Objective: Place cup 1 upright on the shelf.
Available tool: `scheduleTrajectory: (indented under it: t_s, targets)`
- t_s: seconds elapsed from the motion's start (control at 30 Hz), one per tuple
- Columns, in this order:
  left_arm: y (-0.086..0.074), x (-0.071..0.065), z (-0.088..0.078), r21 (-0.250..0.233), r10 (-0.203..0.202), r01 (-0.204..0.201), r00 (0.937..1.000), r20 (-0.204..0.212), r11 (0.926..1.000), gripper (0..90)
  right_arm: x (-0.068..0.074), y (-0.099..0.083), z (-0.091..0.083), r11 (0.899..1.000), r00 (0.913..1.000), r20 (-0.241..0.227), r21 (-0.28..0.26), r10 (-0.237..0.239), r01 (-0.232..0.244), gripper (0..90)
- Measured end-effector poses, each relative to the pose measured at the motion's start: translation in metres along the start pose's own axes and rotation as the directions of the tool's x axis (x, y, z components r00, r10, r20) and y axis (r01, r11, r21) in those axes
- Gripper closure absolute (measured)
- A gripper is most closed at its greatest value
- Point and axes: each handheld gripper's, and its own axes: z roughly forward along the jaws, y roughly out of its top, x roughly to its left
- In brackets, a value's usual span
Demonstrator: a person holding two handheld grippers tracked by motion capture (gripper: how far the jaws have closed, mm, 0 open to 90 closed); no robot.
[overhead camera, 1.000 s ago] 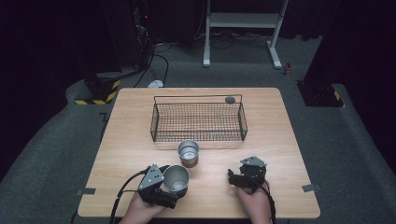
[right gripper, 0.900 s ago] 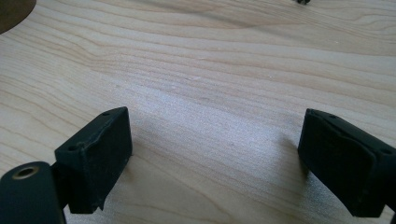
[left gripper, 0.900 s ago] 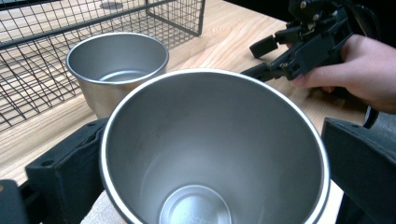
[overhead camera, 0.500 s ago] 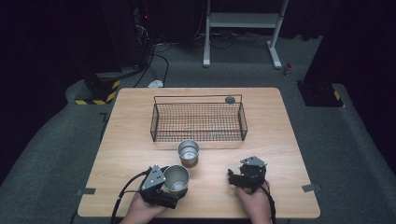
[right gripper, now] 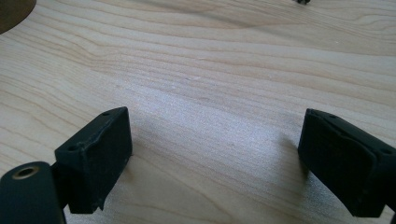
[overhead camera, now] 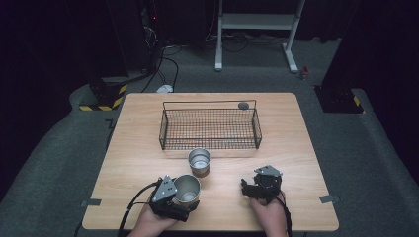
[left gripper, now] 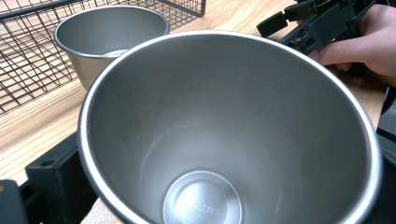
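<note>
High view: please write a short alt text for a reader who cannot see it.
On a wooden table, the left hand-held gripper holds a steel cup near the front edge. A second steel cup stands before an empty wire basket. The right hand-held gripper rests open, holding nothing.

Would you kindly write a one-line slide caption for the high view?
Left gripper holds a steel cup near a second steel cup before a black wire basket.

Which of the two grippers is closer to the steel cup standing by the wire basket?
Left. The left gripper, holding another cup, sits just in front of the standing cup; the right gripper lies farther off to its right.
</note>
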Motion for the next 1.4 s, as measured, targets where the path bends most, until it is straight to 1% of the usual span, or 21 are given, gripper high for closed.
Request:
scheduleTrajectory:
  t_s: [0.07,0.13,0.23,0.47,0.63,0.83,1.07,1.2,1.4]
  targets:
    - [-0.0003,-0.0002,0.0005,0.000,0.006,-0.006,1.0000,0.003,1.0000,0.6,0.0000,0.0000,0.0000,1.000,1.0000,0.000,0.000,0.000,0.000,9.7]
    - [-0.0005,-0.0004,0.0010,-0.007,0.012,-0.012,0.9999,-0.003,0.9999,2.2,0.0000,0.0000,0.0000,1.000,1.0000,0.000,0.000,0.000,0.000,9.7]
    - [-0.0004,-0.0001,0.0012,-0.011,0.008,-0.008,1.0000,0.004,0.9999,3.4,0.0000,0.0000,0.0000,1.000,1.0000,0.000,0.000,0.000,0.000,9.7]
    - [-0.0008,-0.0006,-0.0002,-0.035,0.017,-0.017,0.9999,-0.004,0.9993,9.4,0.0000,0.0000,0.0000,1.000,1.0000,0.000,0.000,0.000,0.000,9.7]
    - [-0.0015,-0.0001,-0.0007,-0.038,0.017,-0.018,0.9998,-0.010,0.9991,12.8,0.0000,0.0000,0.0000,1.000,1.0000,0.000,0.000,0.000,0.000,9.7]
    - [-0.0023,0.0008,-0.0005,-0.041,0.012,-0.012,0.9999,-0.001,0.9991,13.5,0.0000,0.0000,0.0000,1.000,1.0000,0.000,0.000,0.000,0.000,9.7]
    - [-0.0022,0.0006,-0.0010,-0.042,0.010,-0.010,1.0000,-0.001,0.9991,13.8,0.0000,0.0000,0.0000,1.000,1.0000,0.000,0.000,0.000,0.000,9.7]
    - [-0.0016,0.0016,-0.0017,-0.047,0.002,-0.002,1.0000,0.002,0.9989,13.8,0.0000,0.0000,0.0000,1.000,1.0000,0.000,0.000,0.000,0.000,9.7]
    - [-0.0006,0.0028,-0.0049,-0.063,-0.004,0.003,0.9999,-0.010,0.9980,13.9,0.0000,0.0000,0.0000,1.000,1.0000,0.000,0.000,0.000,0.000,9.7]
